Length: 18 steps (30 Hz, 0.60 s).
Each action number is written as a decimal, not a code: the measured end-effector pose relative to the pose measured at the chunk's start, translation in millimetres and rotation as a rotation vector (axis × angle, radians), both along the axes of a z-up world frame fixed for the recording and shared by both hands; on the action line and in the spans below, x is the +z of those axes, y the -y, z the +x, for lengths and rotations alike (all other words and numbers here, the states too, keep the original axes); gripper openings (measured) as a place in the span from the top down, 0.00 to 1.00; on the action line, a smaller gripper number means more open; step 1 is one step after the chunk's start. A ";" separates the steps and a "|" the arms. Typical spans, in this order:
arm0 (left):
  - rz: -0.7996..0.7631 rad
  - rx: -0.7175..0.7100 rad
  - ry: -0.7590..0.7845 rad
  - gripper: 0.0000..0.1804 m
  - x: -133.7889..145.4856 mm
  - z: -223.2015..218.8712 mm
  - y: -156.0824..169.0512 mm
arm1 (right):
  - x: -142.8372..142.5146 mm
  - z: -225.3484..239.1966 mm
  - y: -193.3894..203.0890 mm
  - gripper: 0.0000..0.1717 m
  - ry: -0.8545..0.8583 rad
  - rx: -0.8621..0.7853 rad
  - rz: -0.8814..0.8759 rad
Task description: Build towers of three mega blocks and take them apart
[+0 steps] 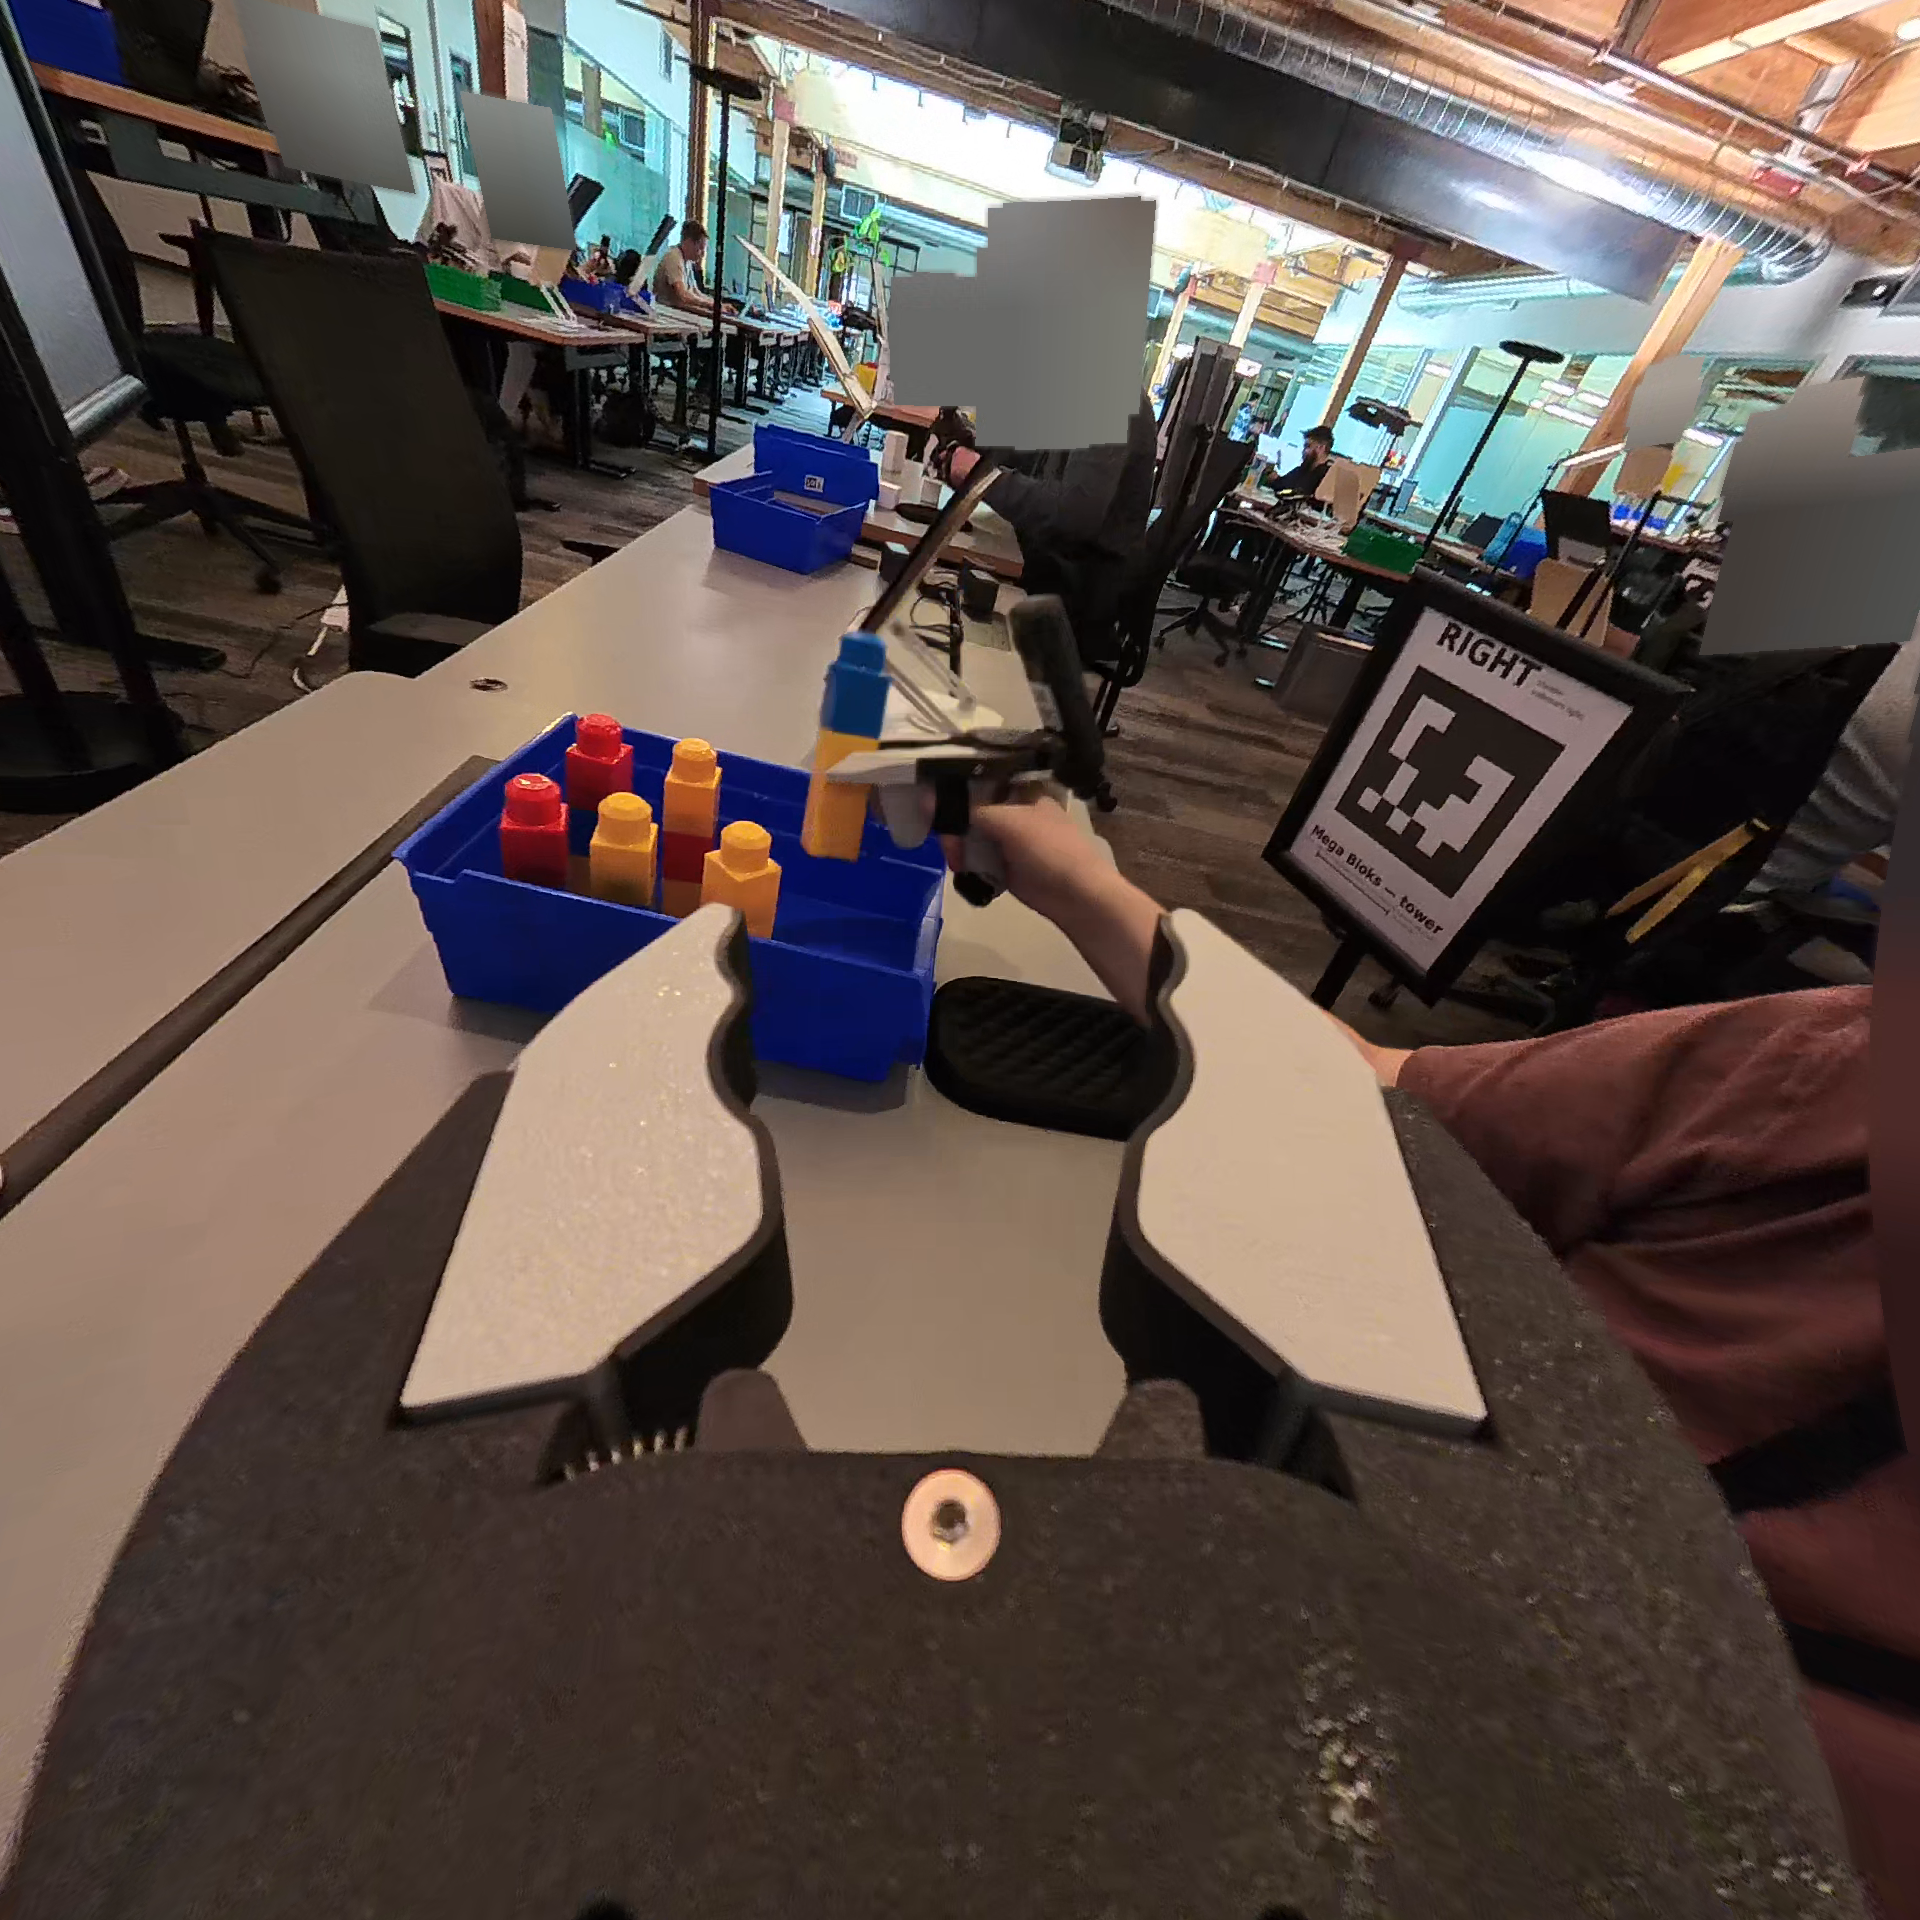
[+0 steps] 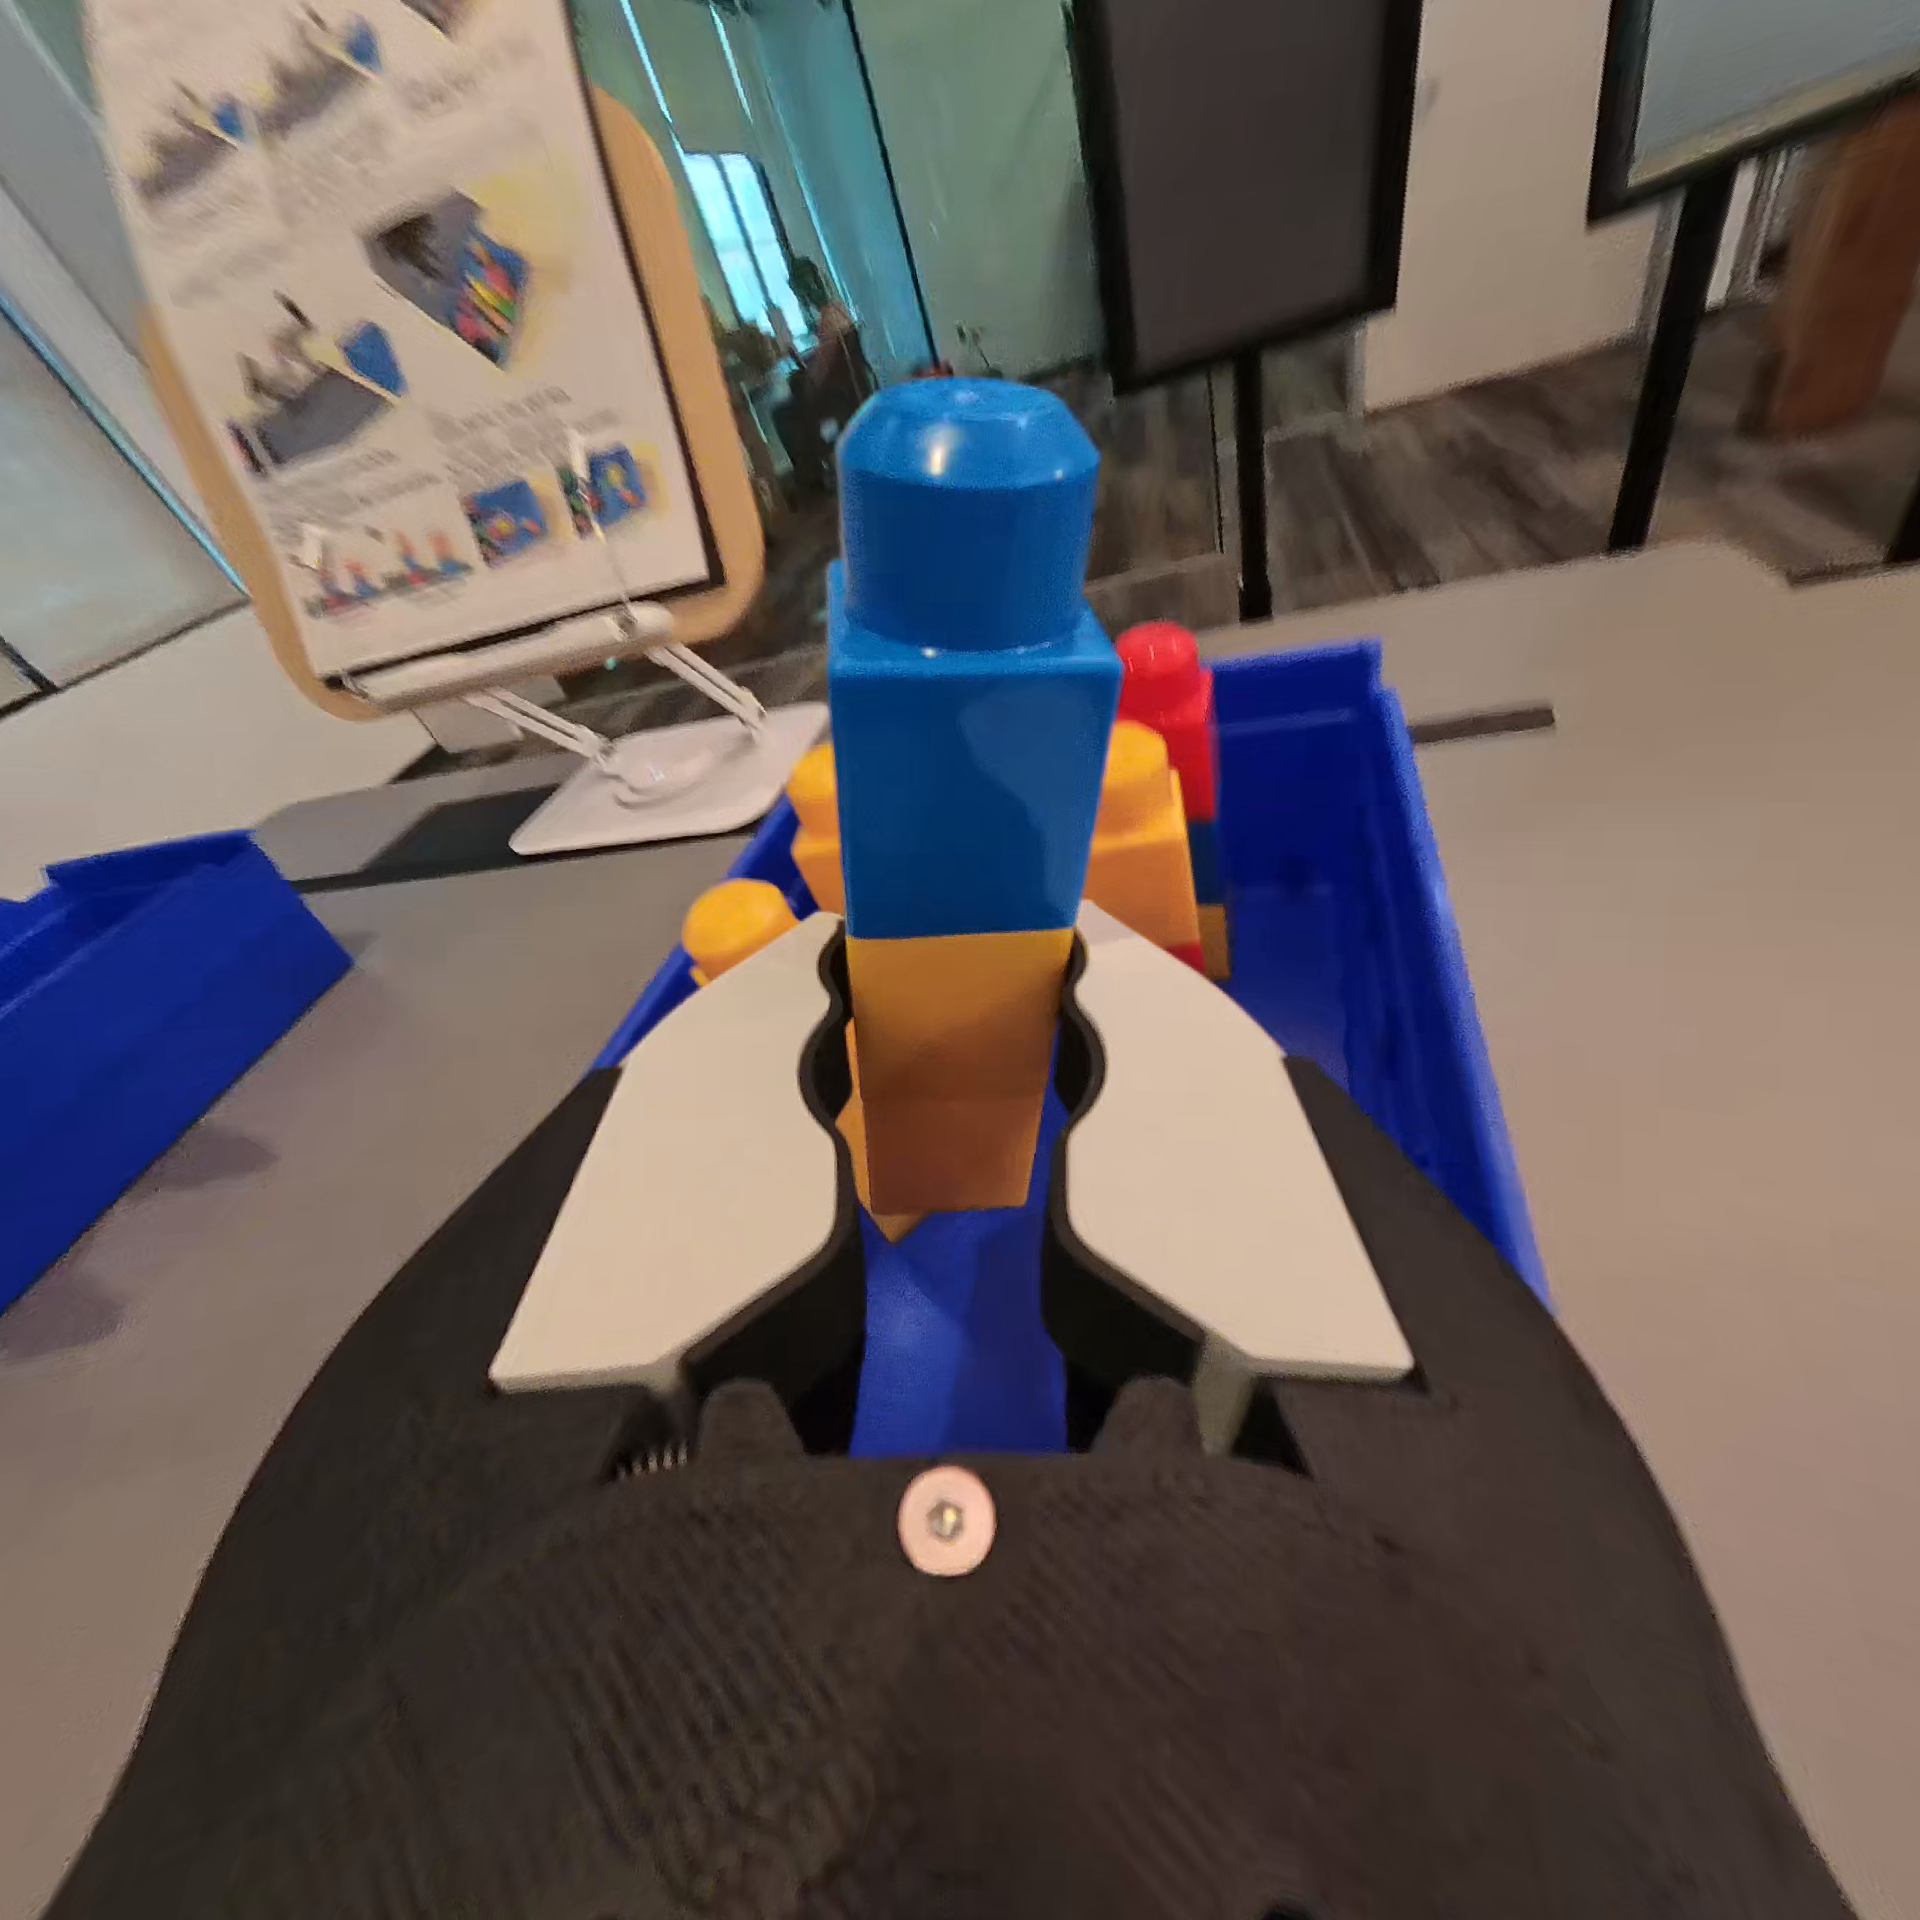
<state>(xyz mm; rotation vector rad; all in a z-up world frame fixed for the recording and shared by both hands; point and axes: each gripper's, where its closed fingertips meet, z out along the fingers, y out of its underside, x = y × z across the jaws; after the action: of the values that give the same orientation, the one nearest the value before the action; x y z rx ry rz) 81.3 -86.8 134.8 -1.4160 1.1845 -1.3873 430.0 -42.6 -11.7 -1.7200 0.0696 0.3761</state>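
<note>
Gripping a stack of blocks [image 2: 961, 904], the right gripper [image 2: 956, 997] had both pads pressed against the yellow block [image 2: 956, 1039] in the middle of that stack, with a blue block [image 2: 966, 748] standing upright above its fingertips and another yellow block below them. Seen from the left wrist view, the same stack [image 1: 847, 758] hung in the air over the near right end of the blue bin [image 1: 675, 966], clear of the bin floor. Ahead of the right gripper, inside the bin, stood other yellow and red blocks [image 2: 1164, 790], some of them stacked. The left gripper [image 1: 951, 966] was spread wide with nothing between its fingers, hovering above the grey table [image 1: 208, 1195] short of the bin. Just beyond its right fingertip lay a black ribbed pad [image 1: 1039, 1049], beside the bin's end wall.
</note>
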 end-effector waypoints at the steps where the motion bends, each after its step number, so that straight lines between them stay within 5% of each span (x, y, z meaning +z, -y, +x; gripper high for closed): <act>1: -0.007 -0.003 0.004 0.60 0.3 0.3 0.2 | -10.0 -1.2 -5.4 0.78 0.003 -0.012 -0.032; 6: -0.017 -0.010 -0.014 0.60 -2.8 1.5 1.7 | -50.3 7.3 -30.0 0.78 0.274 -0.103 -0.198; 11: -0.015 -0.030 -0.031 0.61 -4.7 3.7 7.0 | -63.6 5.7 -38.1 0.78 0.315 -0.054 -0.299; 18: -0.013 -0.055 -0.058 0.62 -9.4 6.5 13.1 | -78.7 -7.7 -44.0 0.78 0.408 0.171 -0.362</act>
<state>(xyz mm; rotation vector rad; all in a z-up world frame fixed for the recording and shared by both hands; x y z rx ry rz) 87.9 -99.9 125.4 -1.4507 1.2619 -1.4018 422.3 1.4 -90.4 -2.1379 -0.3256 0.1338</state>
